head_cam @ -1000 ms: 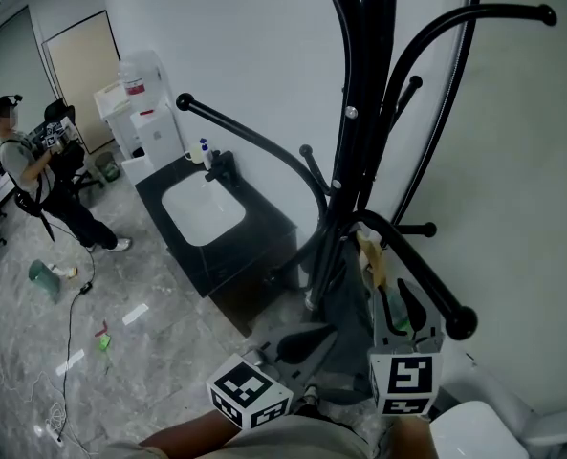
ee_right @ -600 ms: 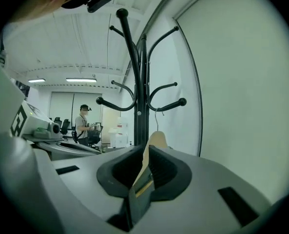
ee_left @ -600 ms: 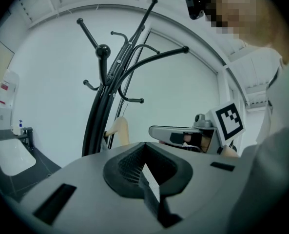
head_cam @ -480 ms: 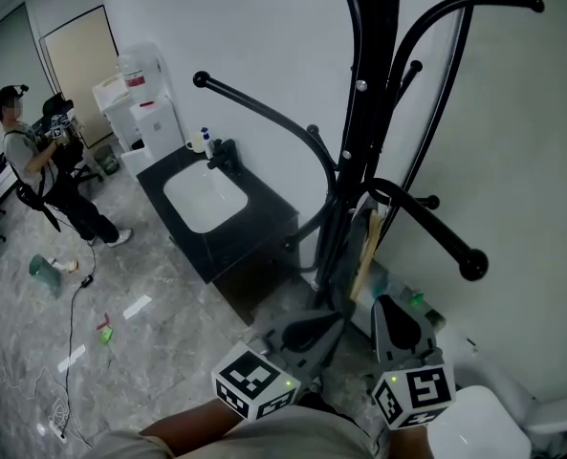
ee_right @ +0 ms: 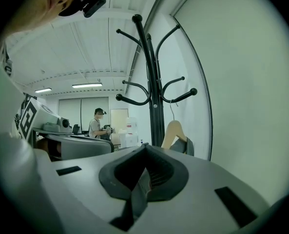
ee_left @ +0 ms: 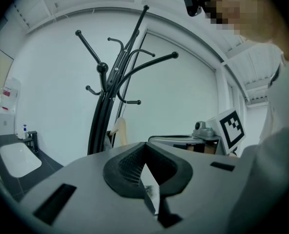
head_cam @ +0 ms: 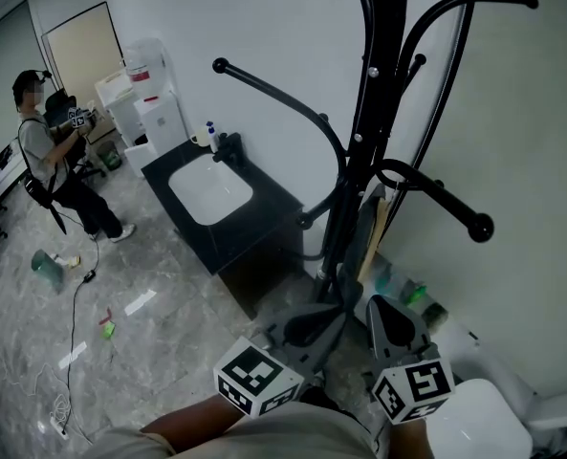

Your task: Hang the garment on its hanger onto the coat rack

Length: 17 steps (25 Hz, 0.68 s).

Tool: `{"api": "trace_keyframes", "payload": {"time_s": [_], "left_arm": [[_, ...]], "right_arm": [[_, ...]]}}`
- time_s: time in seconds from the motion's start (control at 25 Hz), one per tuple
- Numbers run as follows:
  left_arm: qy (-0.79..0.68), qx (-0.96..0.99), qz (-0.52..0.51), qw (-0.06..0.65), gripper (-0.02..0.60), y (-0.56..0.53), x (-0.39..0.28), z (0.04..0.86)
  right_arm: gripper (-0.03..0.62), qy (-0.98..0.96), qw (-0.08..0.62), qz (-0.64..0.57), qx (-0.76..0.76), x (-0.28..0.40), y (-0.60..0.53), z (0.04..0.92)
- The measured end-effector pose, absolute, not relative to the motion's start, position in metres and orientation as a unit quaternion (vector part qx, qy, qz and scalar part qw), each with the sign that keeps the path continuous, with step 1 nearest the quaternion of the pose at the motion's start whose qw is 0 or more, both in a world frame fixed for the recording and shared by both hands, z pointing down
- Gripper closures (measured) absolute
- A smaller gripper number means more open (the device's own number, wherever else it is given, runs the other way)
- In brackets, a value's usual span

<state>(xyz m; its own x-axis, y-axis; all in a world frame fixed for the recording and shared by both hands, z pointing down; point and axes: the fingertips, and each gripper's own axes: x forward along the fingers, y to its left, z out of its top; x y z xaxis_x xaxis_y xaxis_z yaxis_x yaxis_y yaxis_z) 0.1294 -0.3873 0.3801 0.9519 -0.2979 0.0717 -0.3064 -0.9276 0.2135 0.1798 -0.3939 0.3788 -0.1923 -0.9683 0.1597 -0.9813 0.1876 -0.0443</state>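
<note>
Your left gripper (head_cam: 307,328) and right gripper (head_cam: 395,318) both have their fingers closed on nothing, and you hold them low, near the coat rack (head_cam: 359,132). The grey garment (head_cam: 350,251) hangs on its wooden hanger (head_cam: 372,235) from a low arm of the rack, close against the pole.

The coat rack (head_cam: 361,132) is black metal: an upright pole with curved arms ending in ball tips, standing close to a white wall. A light wooden hanger (ee_right: 172,131) hangs by its thin wire hook from a lower arm (head_cam: 446,204), close beside the pole. A dark grey garment (ee_right: 188,146) drapes from the hanger, hanging downward.
</note>
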Motion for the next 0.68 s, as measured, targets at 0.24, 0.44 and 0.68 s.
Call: {"api": "trace_keyframes", "payload": {"time_s": [0.24,0.44,0.68], "left_arm": [[-0.152,0.982,0.016,0.110,0.577,-0.3844,0.1281,0.3783],[-0.152,0.982,0.014,0.109,0.577,-0.3832,0.1287,0.3782],[-0.152,0.982,0.013,0.110,0.577,-0.3834,0.1283,0.3774]], "right_arm": [[0.579,-0.768,0.047,0.065,0.636,0.1795,-0.3919,0.3761],[0.579,-0.767,0.048,0.063,0.637,0.1805,-0.3922,0.3750],[0.579,-0.764,0.050,0.063,0.640,0.1827,-0.3923,0.3741]]}}
